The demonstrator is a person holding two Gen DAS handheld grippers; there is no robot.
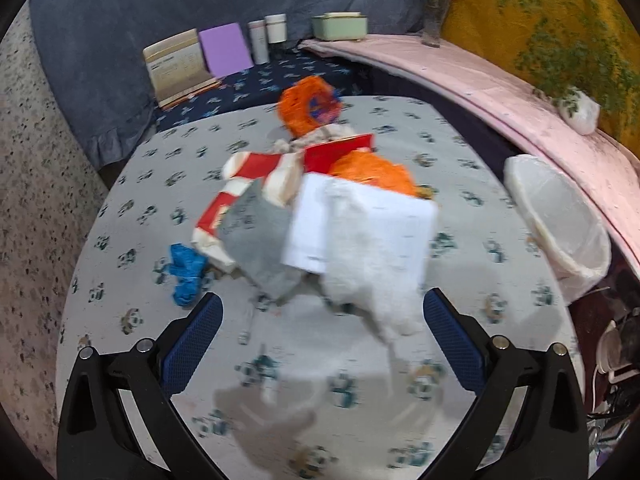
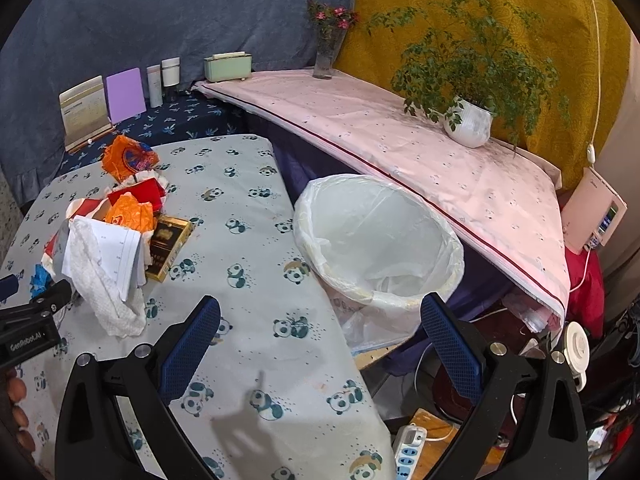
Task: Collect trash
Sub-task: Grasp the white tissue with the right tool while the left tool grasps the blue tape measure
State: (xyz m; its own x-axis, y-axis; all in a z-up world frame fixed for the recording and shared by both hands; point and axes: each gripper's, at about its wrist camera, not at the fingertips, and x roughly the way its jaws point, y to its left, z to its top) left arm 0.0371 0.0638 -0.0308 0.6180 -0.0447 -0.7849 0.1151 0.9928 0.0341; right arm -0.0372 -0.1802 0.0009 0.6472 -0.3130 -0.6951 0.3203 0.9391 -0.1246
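Note:
A heap of trash lies on the panda-print table (image 1: 168, 184): a white tissue (image 1: 372, 272), white paper (image 1: 360, 220), grey paper (image 1: 256, 240), a red-and-white carton (image 1: 248, 172), orange wrappers (image 1: 308, 104), a blue scrap (image 1: 186, 268). My left gripper (image 1: 322, 336) is open and empty, just short of the tissue. The heap also shows in the right wrist view, with the tissue (image 2: 104, 292) and a gold-brown box (image 2: 168, 248). My right gripper (image 2: 320, 340) is open and empty, over the table edge near the bag-lined bin (image 2: 376, 240). The left gripper's body (image 2: 32, 320) shows at the left.
The bin (image 1: 560, 224) stands off the table's right edge, under a pink-covered ledge (image 2: 400, 152) with a potted plant (image 2: 468, 120), a vase (image 2: 328, 56) and a green box (image 2: 228, 66). Books (image 2: 100, 104) and jars (image 2: 164, 76) stand behind. A power strip (image 2: 408, 448) lies on the floor.

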